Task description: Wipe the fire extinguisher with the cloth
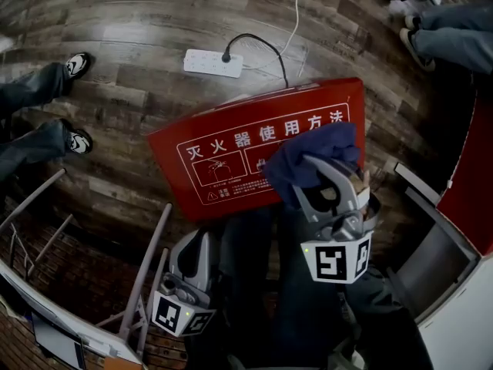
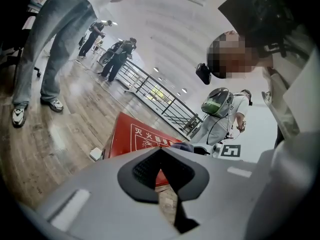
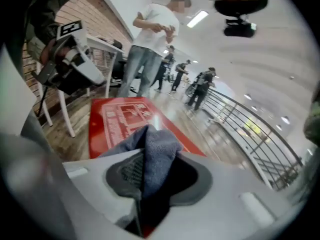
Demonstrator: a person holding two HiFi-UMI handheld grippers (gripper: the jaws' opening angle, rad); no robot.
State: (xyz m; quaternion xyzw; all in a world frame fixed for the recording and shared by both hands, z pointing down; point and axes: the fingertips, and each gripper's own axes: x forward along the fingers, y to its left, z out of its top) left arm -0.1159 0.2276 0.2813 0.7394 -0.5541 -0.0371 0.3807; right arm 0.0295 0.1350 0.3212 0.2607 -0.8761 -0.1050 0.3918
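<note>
Our right claw (image 3: 152,156) is pinching a bunched, dark blue terry cloth (image 1: 320,149). A thick fold stands up between the pads and the rest hangs forward. Our left claw (image 2: 161,151) is pressed together with nothing in it. It hangs low on the near side of the flat red metal fire extinguisher box with white lettering (image 1: 231,153), apart from it.

The cloth is over the right near part of the fire extinguisher box, which sits on the glossy wooden plank floor (image 1: 115,91). We cannot tell whether the fabric is touching the lid yet.

We judge these to be the risks from here:
- **Slipping cloth:** only a fold is gripped, so dragging it across the smooth painted lid could pull the cloth out of the pads.
- **Scraped paint:** the cloth is bunched, so little of it lies under the claw tips. If we press too low, hard plastic could scrape the paint and print.
- **Box shifting:** nothing braces the box, so a firm stroke away from us might move it on the shiny floor.
- **Snagged cable:** a white power strip (image 1: 213,62) with a black cable lies just beyond the box's far edge. A long stroke could carry the cloth over that edge and catch the cable.
- **Bystander:** a person's sneakers (image 1: 75,65) stand well to the left of the box, so we see little danger from a sideways sweep.
</note>
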